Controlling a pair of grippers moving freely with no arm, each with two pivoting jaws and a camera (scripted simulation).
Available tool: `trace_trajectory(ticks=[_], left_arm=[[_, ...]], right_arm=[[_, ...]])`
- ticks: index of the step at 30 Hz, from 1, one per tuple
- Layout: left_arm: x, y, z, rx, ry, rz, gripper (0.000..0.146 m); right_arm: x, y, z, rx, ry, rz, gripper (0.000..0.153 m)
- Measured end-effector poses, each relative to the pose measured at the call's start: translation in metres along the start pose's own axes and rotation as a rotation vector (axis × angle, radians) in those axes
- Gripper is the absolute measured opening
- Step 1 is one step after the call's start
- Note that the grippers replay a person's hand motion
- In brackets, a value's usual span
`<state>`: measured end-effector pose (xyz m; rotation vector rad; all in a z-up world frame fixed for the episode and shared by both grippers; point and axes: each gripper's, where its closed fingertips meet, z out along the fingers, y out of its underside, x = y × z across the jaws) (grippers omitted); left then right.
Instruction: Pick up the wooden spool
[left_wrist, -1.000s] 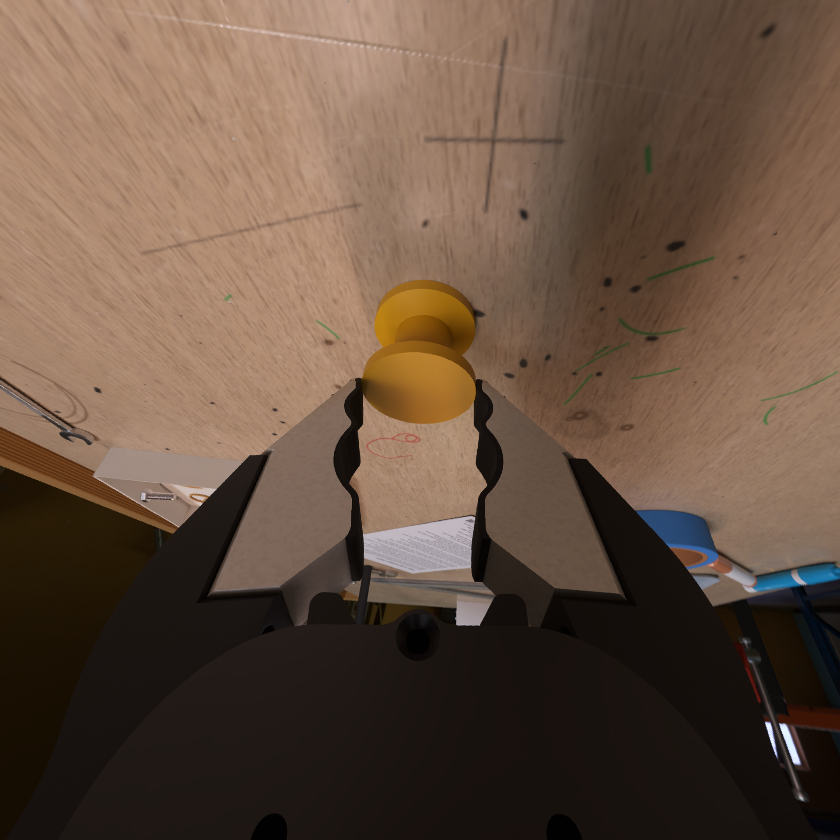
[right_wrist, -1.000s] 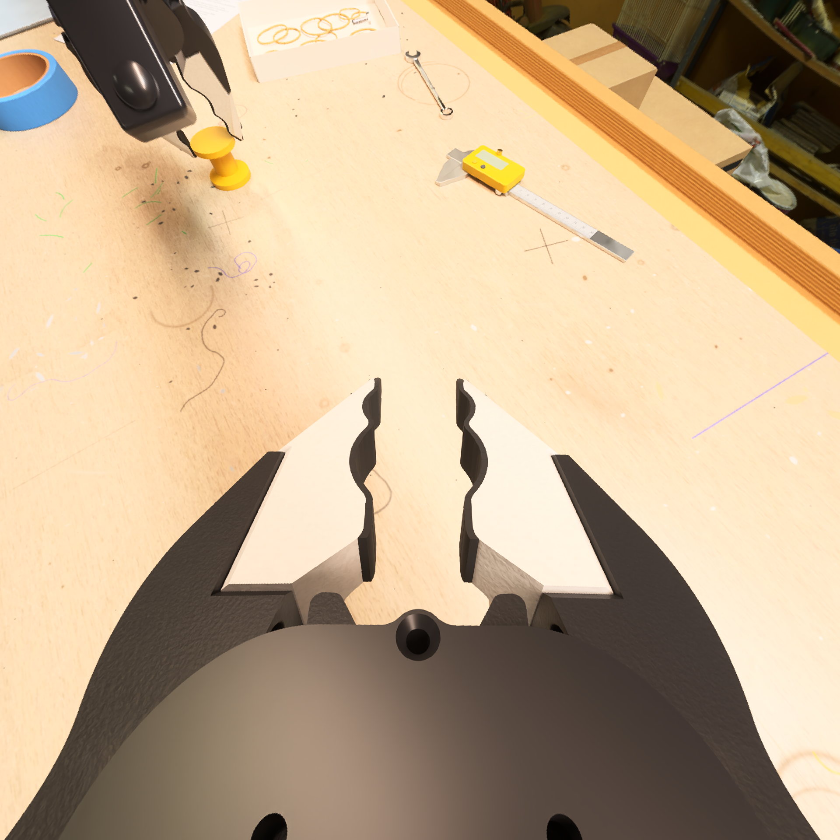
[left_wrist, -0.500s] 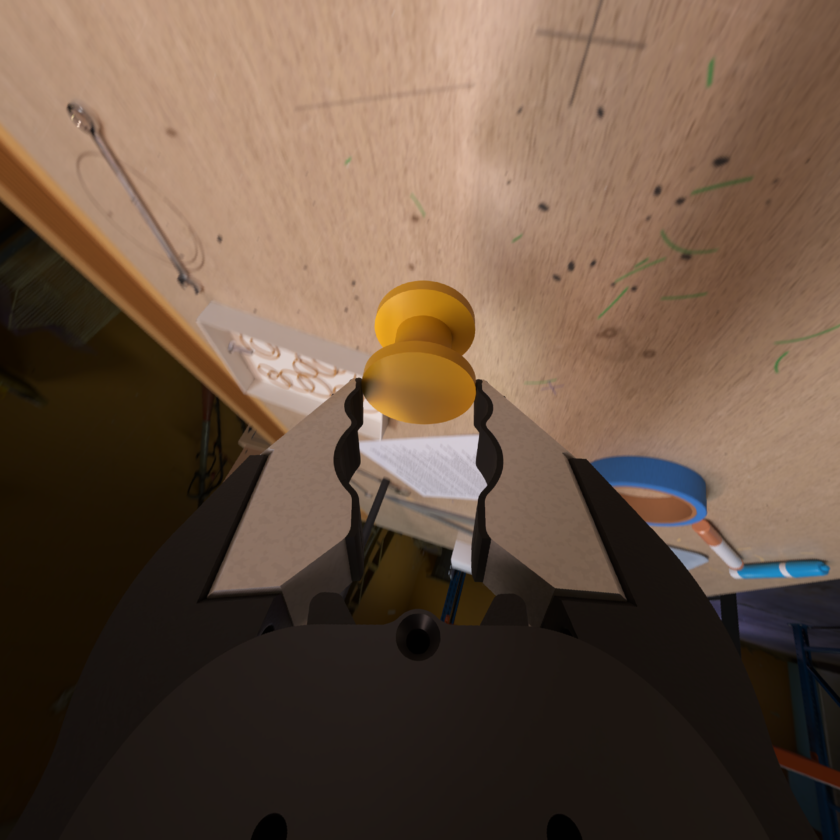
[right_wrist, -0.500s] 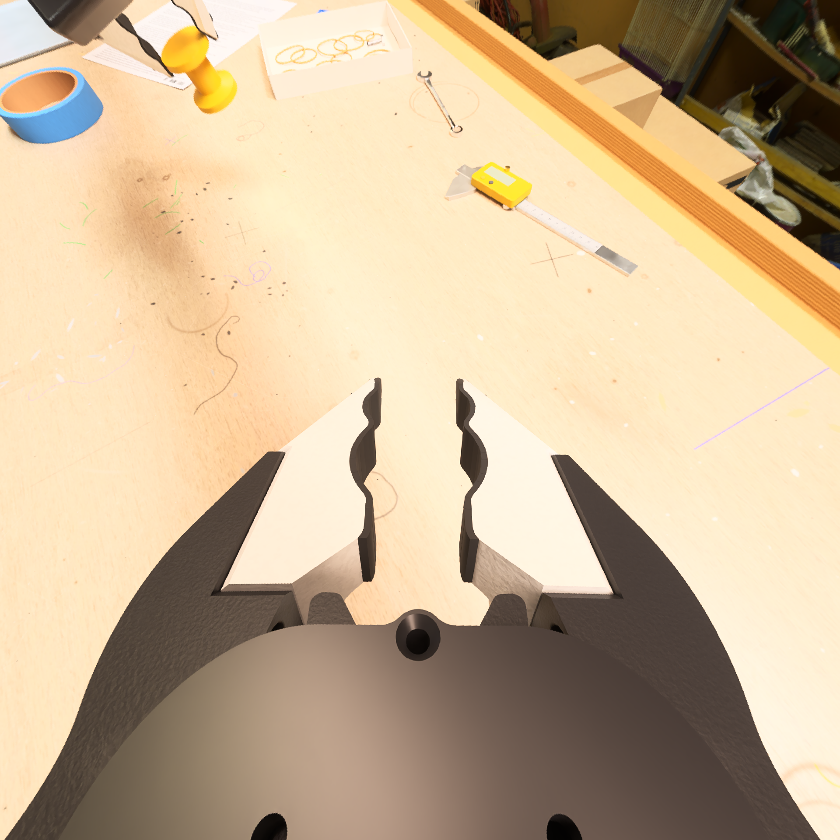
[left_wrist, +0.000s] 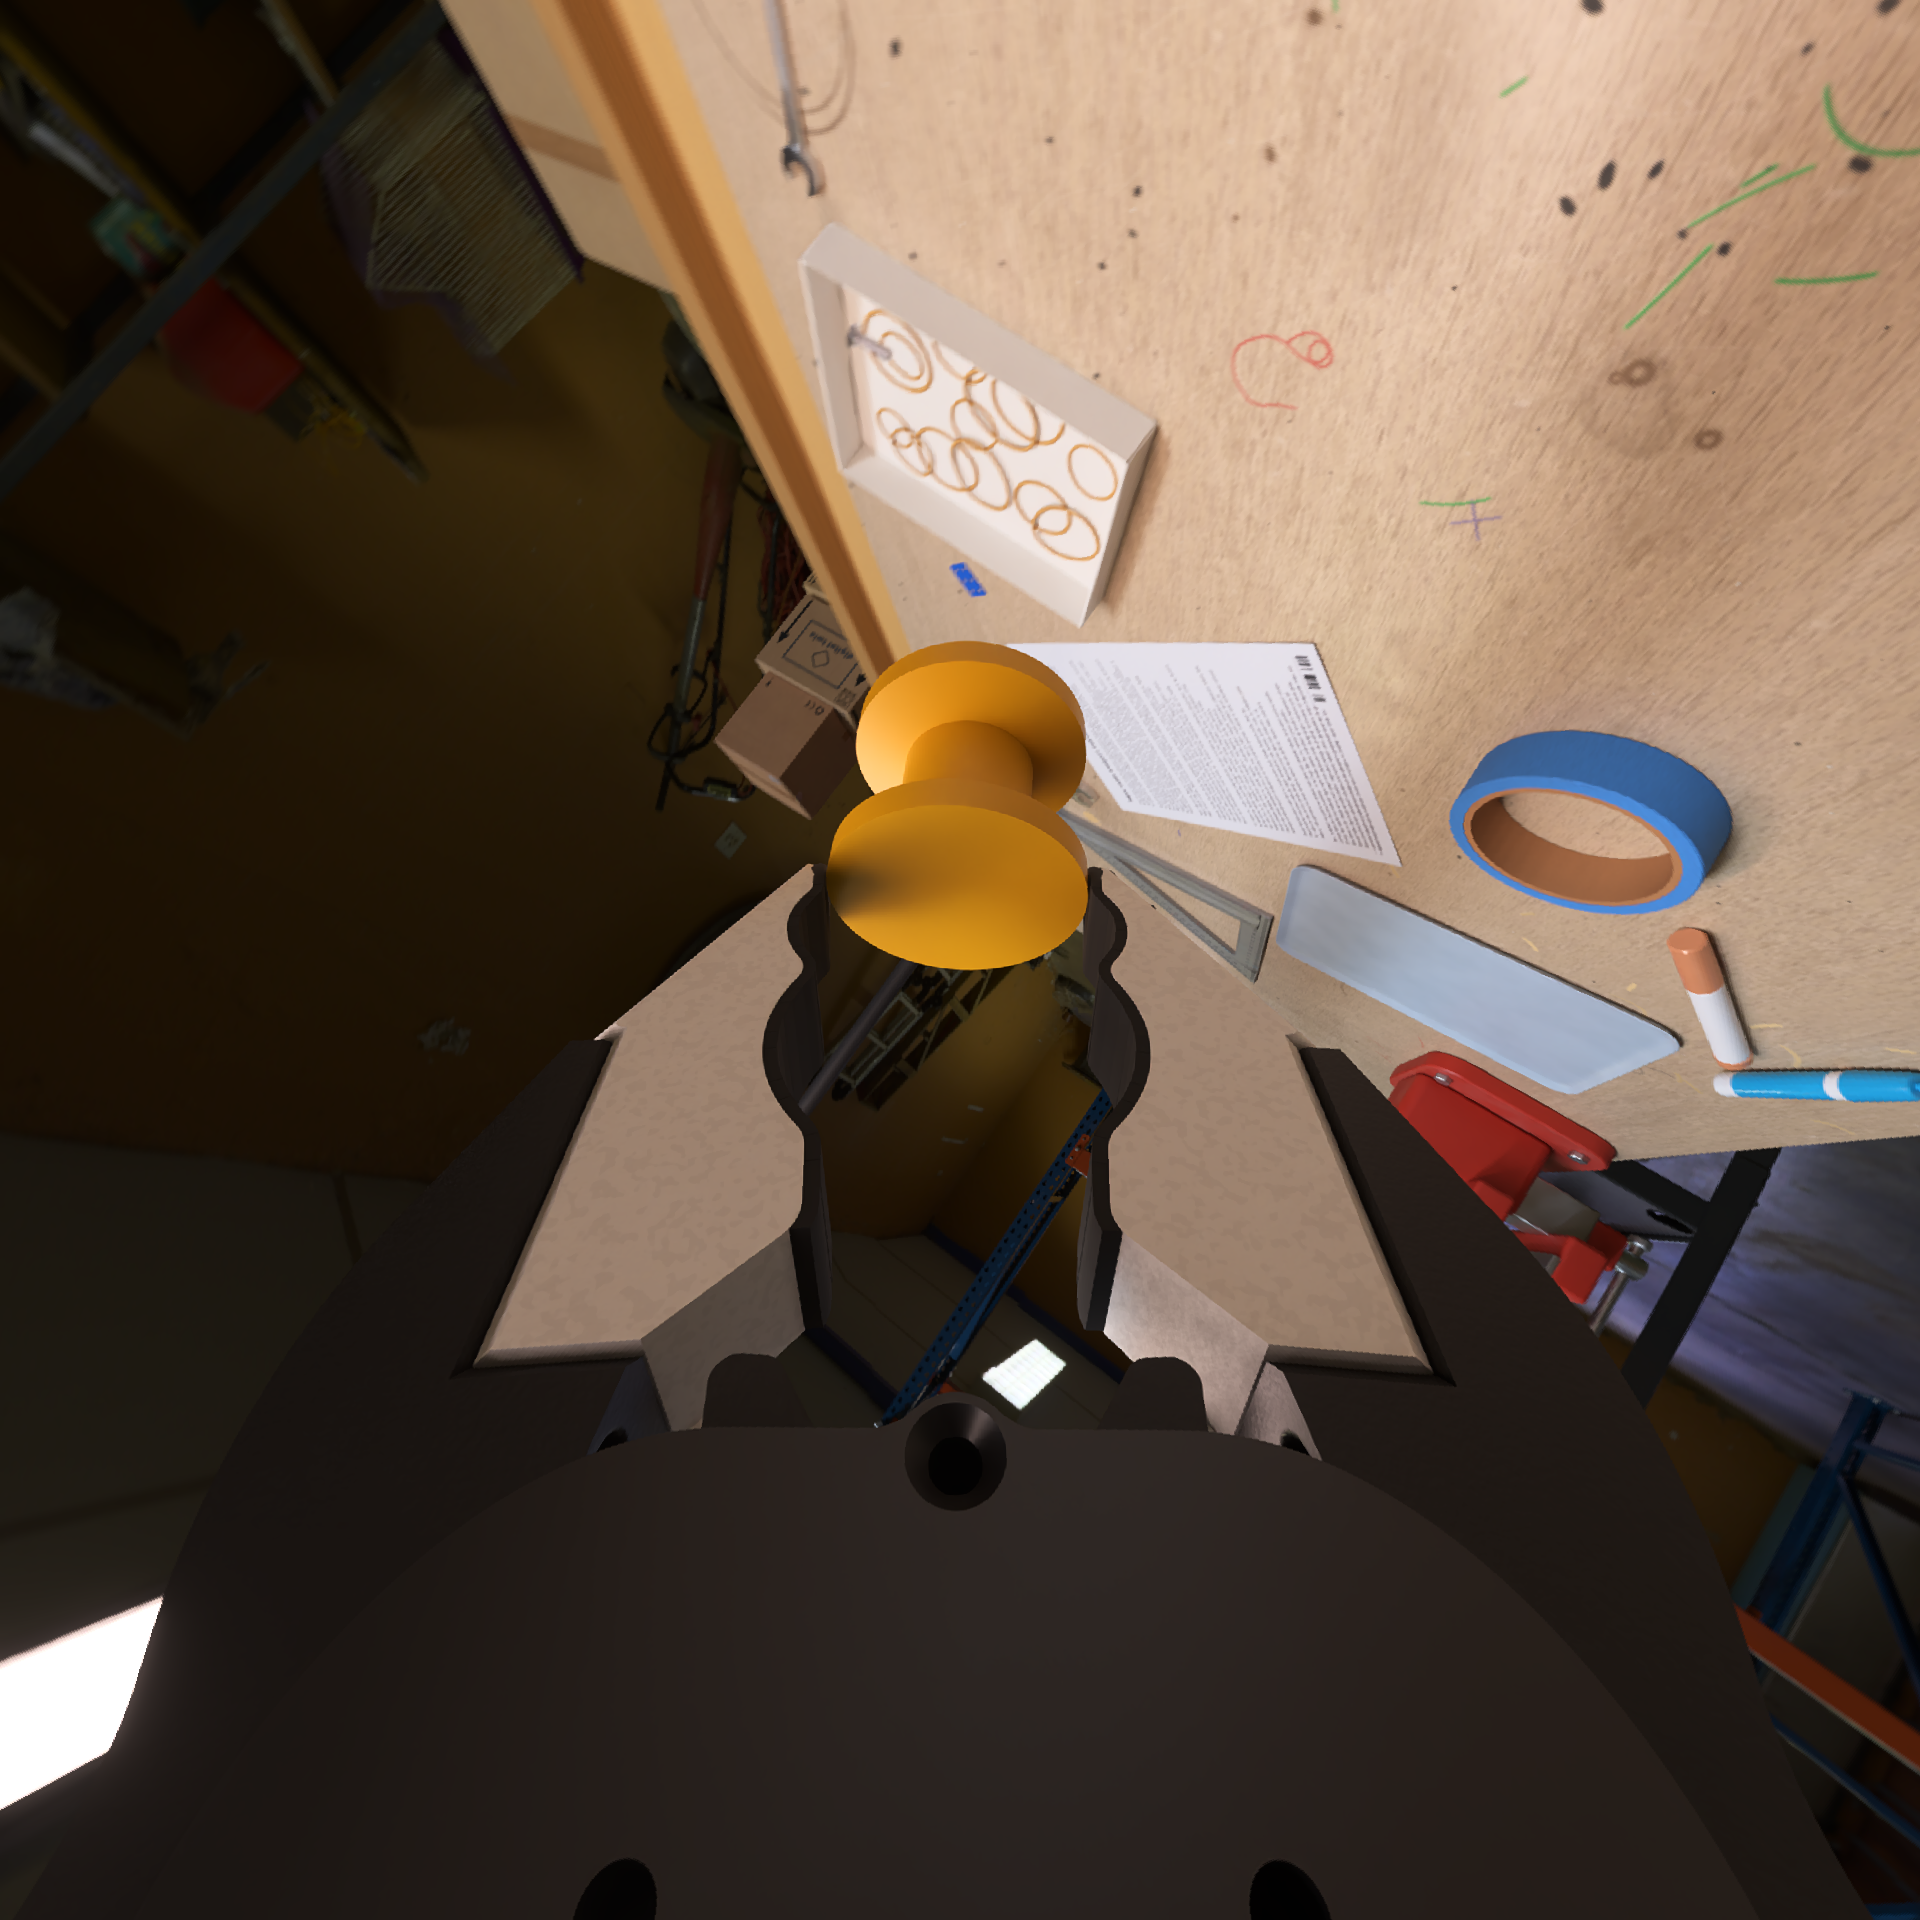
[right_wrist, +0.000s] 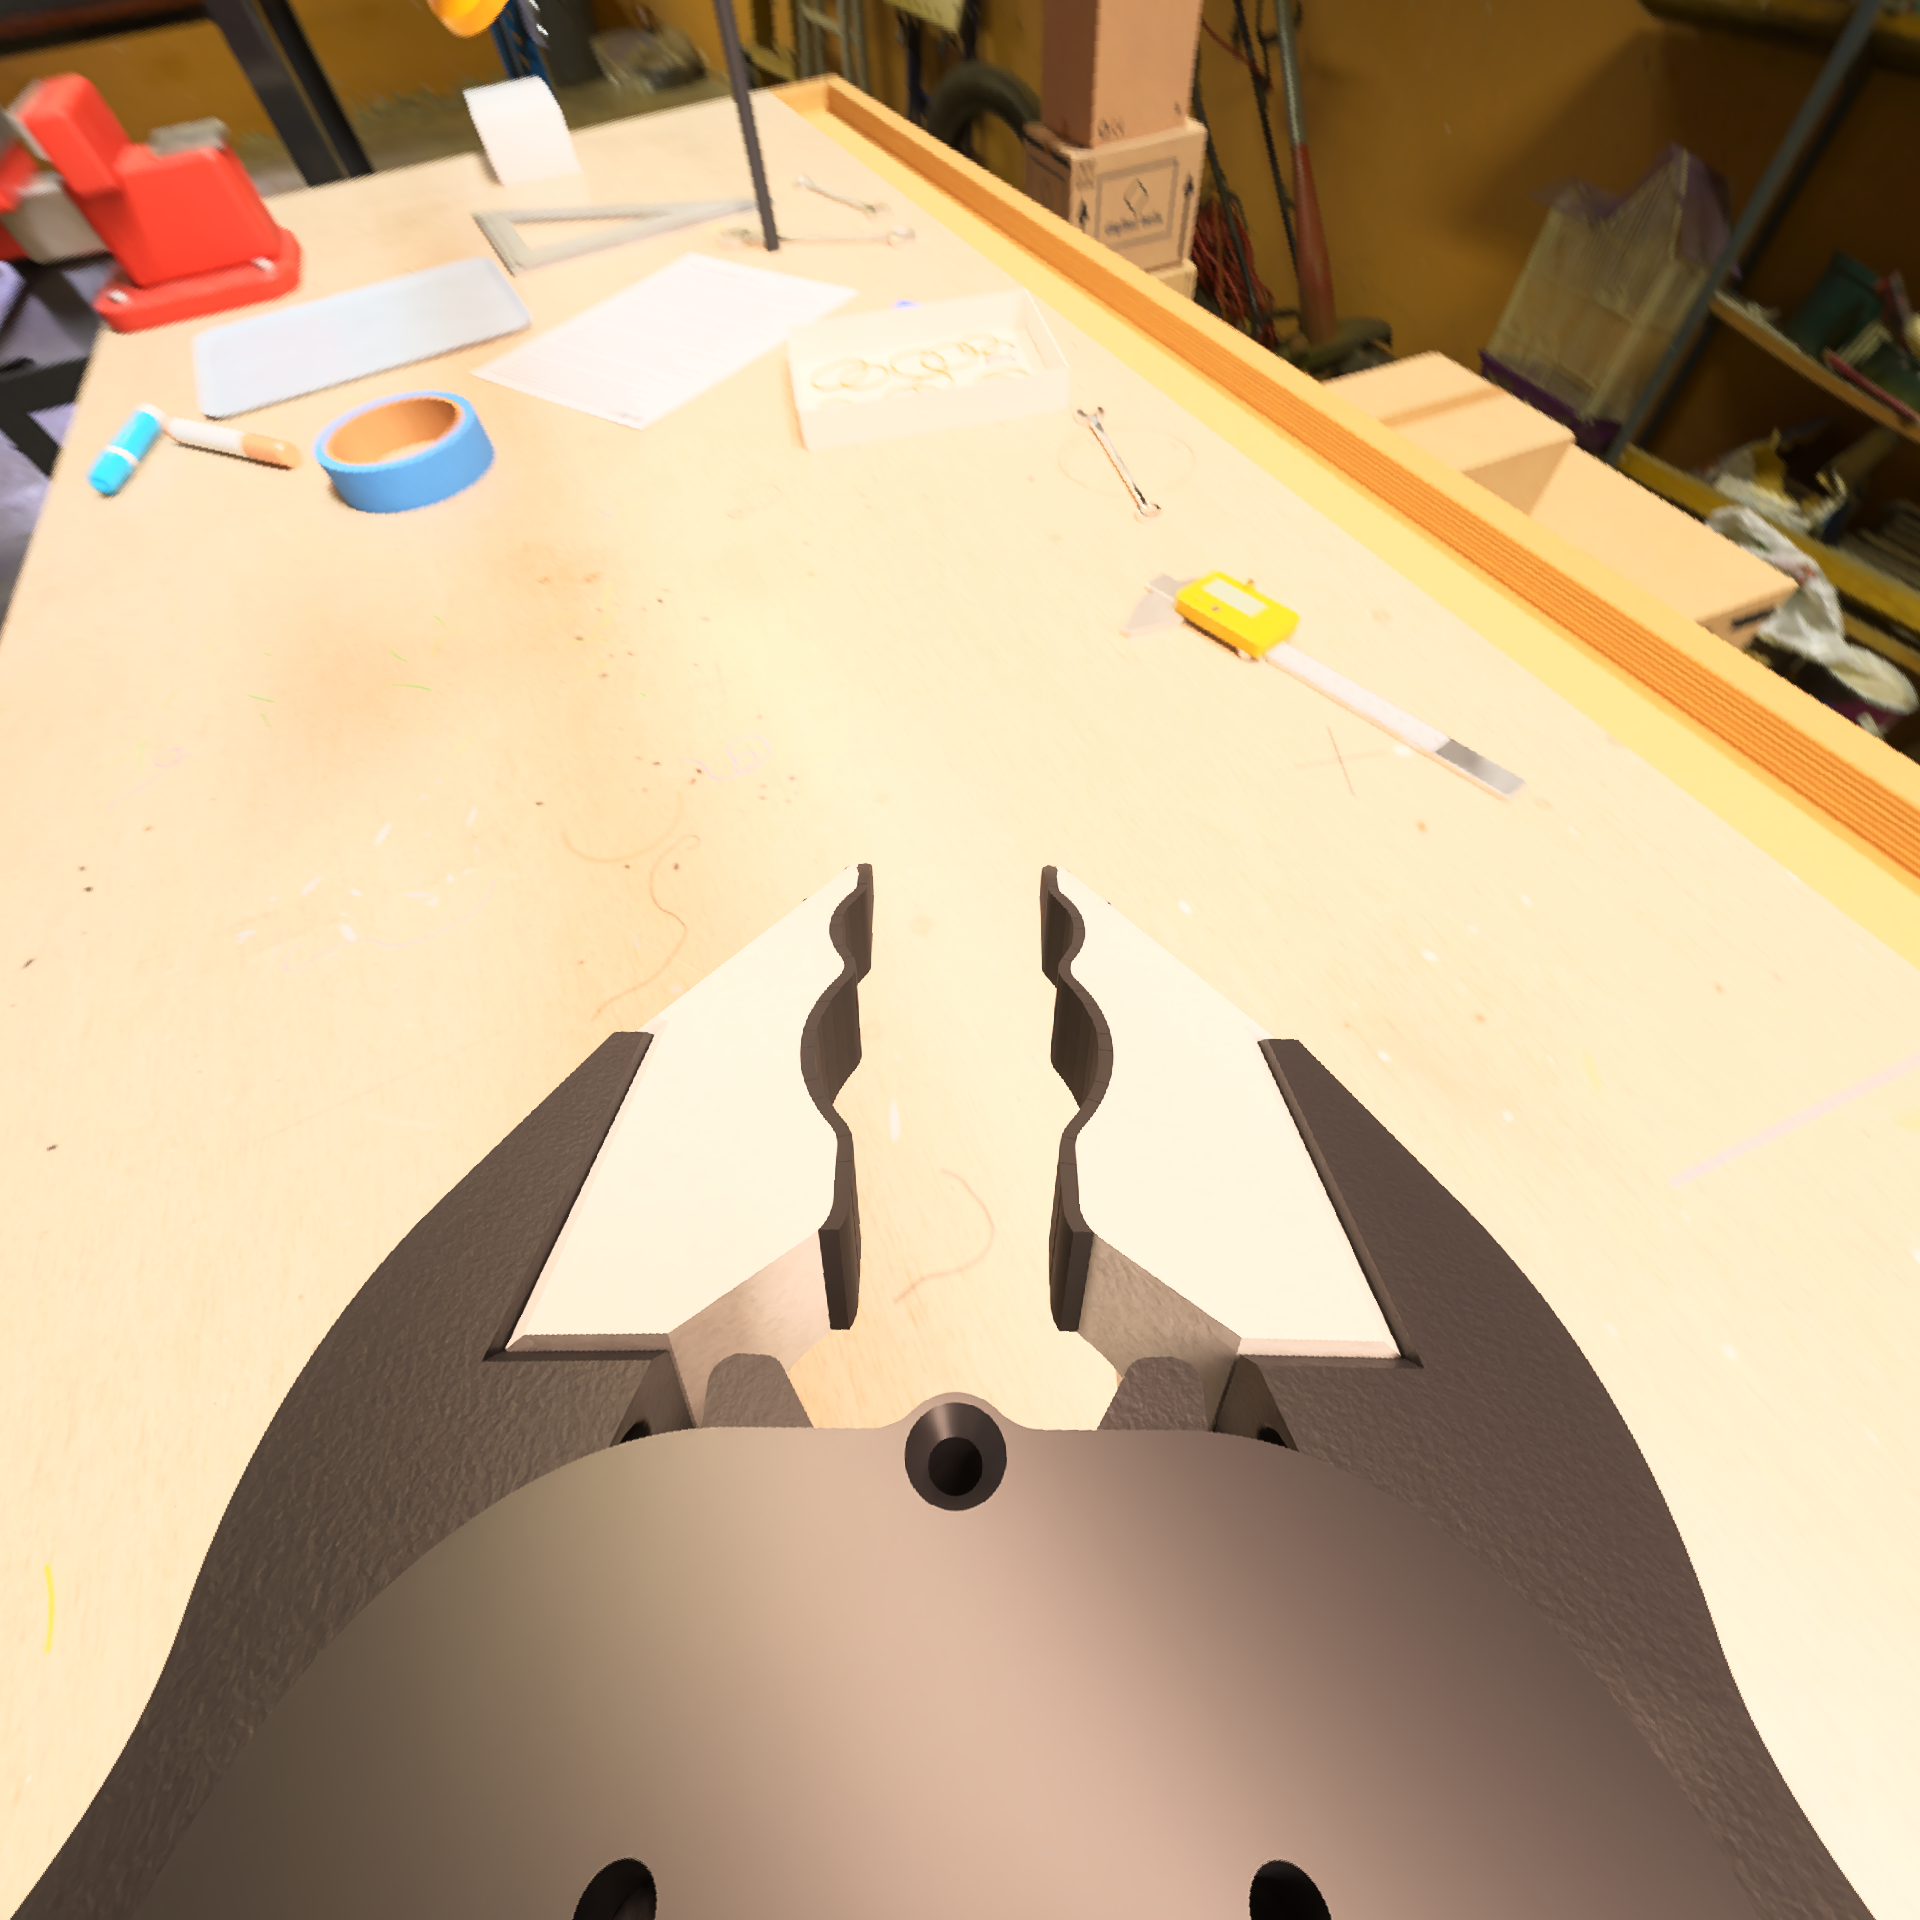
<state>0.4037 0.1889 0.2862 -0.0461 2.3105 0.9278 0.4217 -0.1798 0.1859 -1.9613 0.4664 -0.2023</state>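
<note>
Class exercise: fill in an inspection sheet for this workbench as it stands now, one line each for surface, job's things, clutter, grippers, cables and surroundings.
Surface: plywood workbench, pen-marked and speckled, with a raised orange edge strip.
Job's things: wooden spool held clear of the bench, gripped by its nearer flange.
Clutter: blue tape roll, printed sheet, white tray of rubber bands, yellow caliper, wrench, red vise, pale blue tray, two markers, metal set square.
Grippers: left gripper shut on the spool; right gripper open, empty, above bare bench.
Cables: nothing seen on the bench.
Surroundings: cardboard boxes and shelving beyond the edge.
</note>
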Motion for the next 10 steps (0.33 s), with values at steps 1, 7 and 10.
trace_trajectory(ticks=[1, 7, 10], left_arm=[[-0.005, 0.004, -0.014, -0.004, -0.011, -0.017, 0.049], [-0.03, 0.017, -0.084, 0.027, -0.051, -0.121, 0.049], [-0.041, 0.018, -0.113, 0.038, -0.076, -0.145, 0.049]], right_arm=[[-0.004, -0.002, 0.003, 0.019, -0.017, -0.008, 0.032], [-0.031, -0.002, 0.026, 0.046, -0.086, -0.092, 0.037], [-0.053, -0.008, 0.036, 0.11, -0.157, -0.137, 0.043]])
